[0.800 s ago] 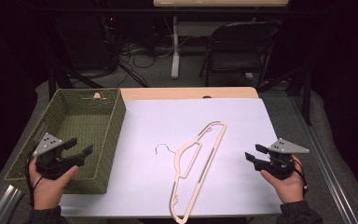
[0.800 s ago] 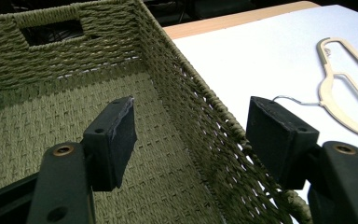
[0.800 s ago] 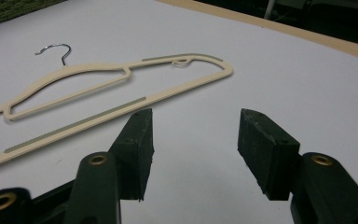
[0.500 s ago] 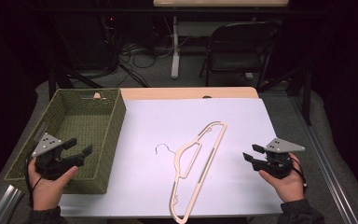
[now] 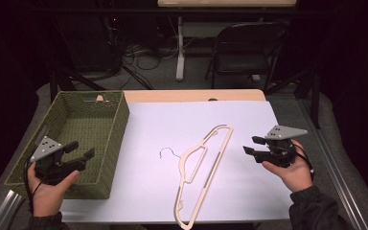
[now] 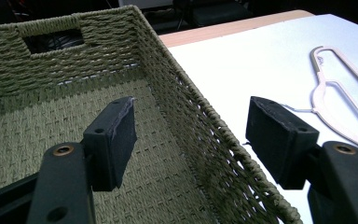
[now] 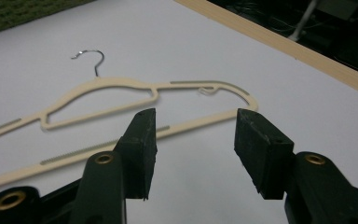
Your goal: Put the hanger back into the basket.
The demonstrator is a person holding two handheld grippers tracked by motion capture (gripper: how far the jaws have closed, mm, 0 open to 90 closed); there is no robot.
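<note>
White tabletop (image 5: 148,191) carries, left, an olive wicker basket (image 5: 84,143); centre, the cream hanger (image 5: 201,175), lying flat. Right gripper (image 5: 250,146) has edged toward the hanger, jaws released, empty. Left gripper (image 5: 80,149), released, hovers over the basket's near wall.

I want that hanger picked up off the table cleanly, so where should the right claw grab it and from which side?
Grip the hanger on its long straight bottom bar, the edge nearest the right claw. It lies flat on the white table, so come from the right, tilted down, with open jaws astride the thin bar. The wire hook points away to the left and looks too slim to hold well.
</note>
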